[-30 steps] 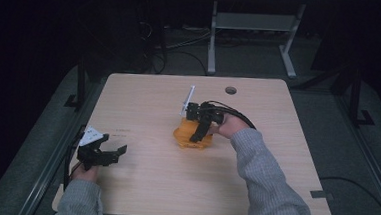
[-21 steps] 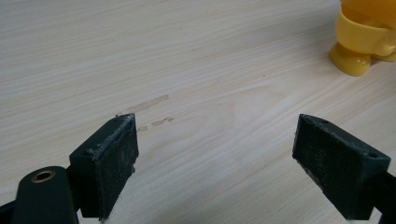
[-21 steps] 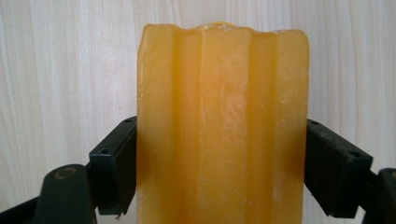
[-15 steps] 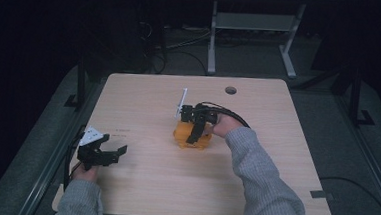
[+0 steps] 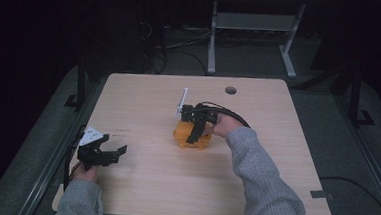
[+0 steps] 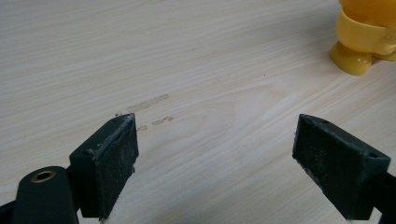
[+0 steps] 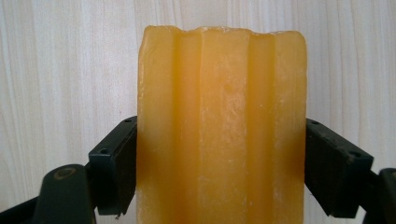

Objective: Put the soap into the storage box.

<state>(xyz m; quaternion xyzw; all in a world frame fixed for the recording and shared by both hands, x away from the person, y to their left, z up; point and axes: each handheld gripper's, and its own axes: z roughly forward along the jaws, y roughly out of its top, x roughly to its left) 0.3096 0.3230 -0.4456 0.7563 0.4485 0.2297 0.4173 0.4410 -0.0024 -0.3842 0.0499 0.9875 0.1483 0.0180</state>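
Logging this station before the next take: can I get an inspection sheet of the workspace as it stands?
Surface: light wood table, faint smudge marks, round grommet hole at the far edge.
Job's things: yellow-orange ribbed block mid-table.
Clutter: nothing seen.
Grippers: right gripper shut on the block, jaws against both its sides; left gripper open, nothing held, near the table's left front corner.
Cables: black cable loops from the right gripper.
Surroundings: dark floor, grey metal stand behind the table.
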